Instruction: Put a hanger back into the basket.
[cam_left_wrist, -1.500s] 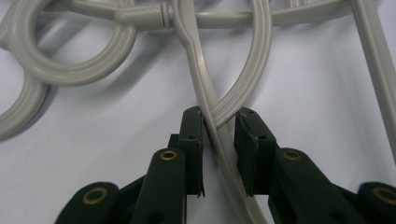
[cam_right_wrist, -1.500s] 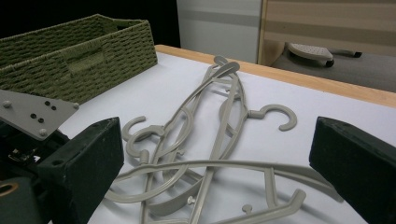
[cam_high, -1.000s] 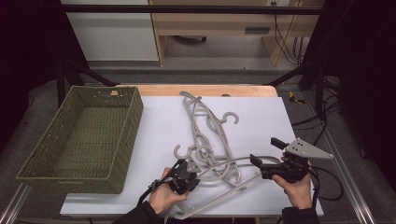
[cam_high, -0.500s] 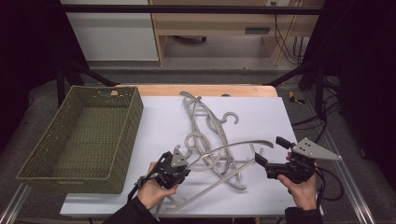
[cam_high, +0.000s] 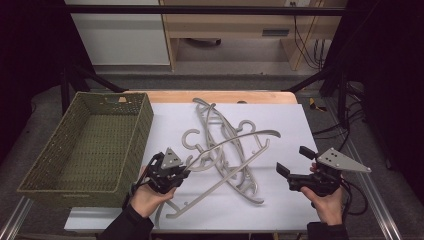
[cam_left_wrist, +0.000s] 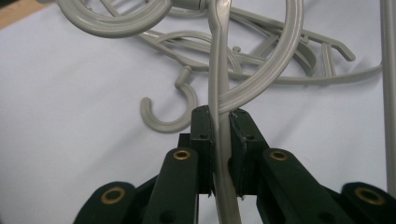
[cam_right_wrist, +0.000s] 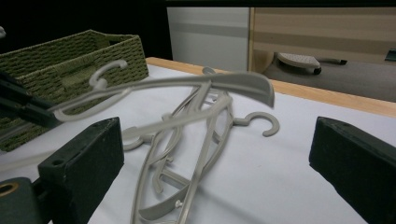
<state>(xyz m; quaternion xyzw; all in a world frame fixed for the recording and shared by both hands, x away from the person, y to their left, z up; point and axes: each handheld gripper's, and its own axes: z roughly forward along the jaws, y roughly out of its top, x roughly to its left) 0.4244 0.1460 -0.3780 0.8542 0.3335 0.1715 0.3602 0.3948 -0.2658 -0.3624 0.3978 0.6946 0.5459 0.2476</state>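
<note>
My left gripper (cam_high: 176, 175) is shut on a grey plastic hanger (cam_high: 235, 140), lifted at a slant over the white table (cam_high: 310, 125). In the left gripper view the pads (cam_left_wrist: 204, 135) of the left gripper (cam_left_wrist: 220, 119) squeeze the thin edge of the held hanger (cam_left_wrist: 217, 70). Beneath it lies a pile of several grey hangers (cam_high: 220, 125), hooks tangled. At the table's right, my right gripper (cam_high: 294, 161) is open and apart from the pile. The right gripper (cam_right_wrist: 217, 135) has nothing between its jaws, and the raised hanger (cam_right_wrist: 233, 81) crosses ahead of it.
A green woven basket (cam_high: 146, 120) stands at the table's left, close to my left hand; I also see the basket (cam_right_wrist: 70, 56) beyond the hangers. The table's wooden back edge (cam_high: 215, 95) runs behind the pile. Dark frame bars flank both sides.
My left gripper has risen and shifted left toward the basket, carrying the hanger; the hanger's far arm has lifted off the pile. The right gripper has barely moved.
</note>
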